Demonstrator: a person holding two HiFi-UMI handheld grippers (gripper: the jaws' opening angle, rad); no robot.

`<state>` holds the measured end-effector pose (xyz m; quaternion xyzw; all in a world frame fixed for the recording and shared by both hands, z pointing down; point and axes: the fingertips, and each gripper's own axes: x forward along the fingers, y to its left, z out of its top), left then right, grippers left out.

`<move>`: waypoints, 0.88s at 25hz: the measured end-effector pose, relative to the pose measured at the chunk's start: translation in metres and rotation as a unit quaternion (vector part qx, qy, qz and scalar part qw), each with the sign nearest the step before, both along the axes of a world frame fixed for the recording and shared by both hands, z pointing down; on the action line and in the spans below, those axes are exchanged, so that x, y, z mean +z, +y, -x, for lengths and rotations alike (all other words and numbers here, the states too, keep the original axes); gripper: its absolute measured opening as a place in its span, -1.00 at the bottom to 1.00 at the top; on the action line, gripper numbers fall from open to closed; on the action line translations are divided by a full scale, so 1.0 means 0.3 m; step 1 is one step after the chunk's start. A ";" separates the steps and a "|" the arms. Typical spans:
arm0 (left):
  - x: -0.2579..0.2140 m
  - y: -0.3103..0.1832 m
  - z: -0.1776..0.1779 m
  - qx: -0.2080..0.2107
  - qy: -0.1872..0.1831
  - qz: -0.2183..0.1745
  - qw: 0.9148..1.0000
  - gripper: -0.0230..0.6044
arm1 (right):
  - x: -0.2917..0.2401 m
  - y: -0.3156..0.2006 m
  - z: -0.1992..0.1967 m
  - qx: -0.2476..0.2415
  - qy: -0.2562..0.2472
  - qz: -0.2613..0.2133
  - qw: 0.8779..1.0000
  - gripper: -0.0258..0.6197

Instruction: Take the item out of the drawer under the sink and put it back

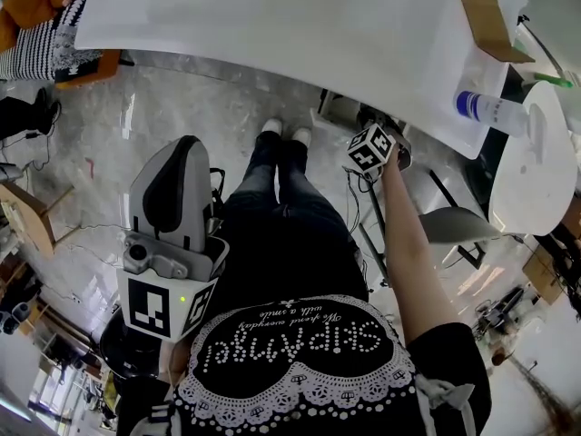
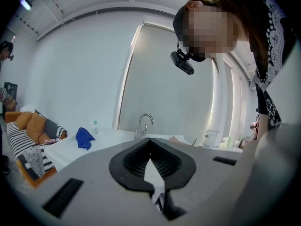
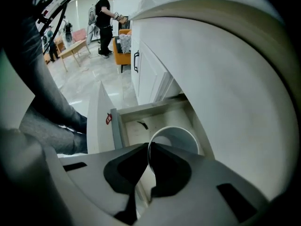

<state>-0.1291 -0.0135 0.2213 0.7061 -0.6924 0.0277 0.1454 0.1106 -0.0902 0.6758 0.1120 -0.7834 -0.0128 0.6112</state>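
Cup point(image 3: 178, 138), white and upright, stands in the open drawer point(image 3: 150, 108) with the right gripper point(image 3: 149, 149) closed on its rim, so the taking-out looks to be in hand, calling next for a straight lift clear of the drawer walls, while the left gripper point(image 2: 150, 147) is closed and empty.

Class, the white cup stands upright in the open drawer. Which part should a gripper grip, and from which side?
Pinch the white cup by its rim from above, one jaw inside, one outside: its mouth faces up and the drawer walls hem it. The right gripper holds it so.
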 end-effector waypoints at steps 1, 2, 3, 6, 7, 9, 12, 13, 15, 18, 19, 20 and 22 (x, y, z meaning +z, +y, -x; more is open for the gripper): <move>0.000 0.000 0.000 0.001 0.000 -0.001 1.000 -0.91 | -0.006 -0.001 0.000 0.014 -0.010 0.001 1.000 -0.84; -0.001 0.000 -0.001 0.002 0.001 -0.001 1.000 -0.91 | -0.014 -0.003 0.001 0.029 -0.020 0.002 0.999 -0.84; -0.001 0.001 -0.002 0.003 0.001 -0.002 1.000 -0.91 | -0.022 -0.005 0.001 0.042 -0.029 0.000 0.999 -0.84; -0.002 0.004 -0.007 0.007 0.002 -0.004 1.000 -0.91 | -0.042 -0.007 0.002 0.064 -0.050 -0.007 0.997 -0.84; -0.002 0.004 -0.010 0.010 0.003 -0.004 1.000 -0.91 | -0.048 -0.006 0.001 0.066 -0.053 -0.009 0.996 -0.84; -0.001 0.004 -0.015 0.015 0.004 -0.005 1.000 -0.91 | -0.058 -0.002 -0.002 0.068 -0.057 -0.013 0.996 -0.84; -0.003 0.006 -0.023 0.024 0.007 -0.009 1.000 -0.91 | -0.075 0.004 -0.007 0.075 -0.063 -0.020 0.995 -0.84; -0.005 0.007 -0.028 0.027 0.007 -0.010 1.000 -0.91 | -0.082 0.006 -0.009 0.078 -0.066 -0.022 0.995 -0.84; -0.009 0.010 -0.038 0.032 0.007 -0.012 0.999 -0.91 | -0.097 0.011 -0.015 0.084 -0.073 -0.027 0.993 -0.84; -0.013 0.013 -0.040 0.043 0.009 -0.016 0.999 -0.91 | -0.120 0.014 -0.015 0.096 -0.080 -0.038 0.991 -0.84; -0.015 0.014 -0.036 0.046 0.010 -0.018 0.999 -0.91 | -0.128 0.015 -0.012 0.100 -0.083 -0.042 0.991 -0.84; -0.017 0.016 -0.032 0.049 0.010 -0.019 0.999 -0.91 | -0.138 0.016 -0.007 0.104 -0.085 -0.046 0.990 -0.84; -0.023 0.021 -0.027 0.054 0.011 -0.021 0.998 -0.91 | -0.156 0.022 0.002 0.111 -0.090 -0.052 0.988 -0.84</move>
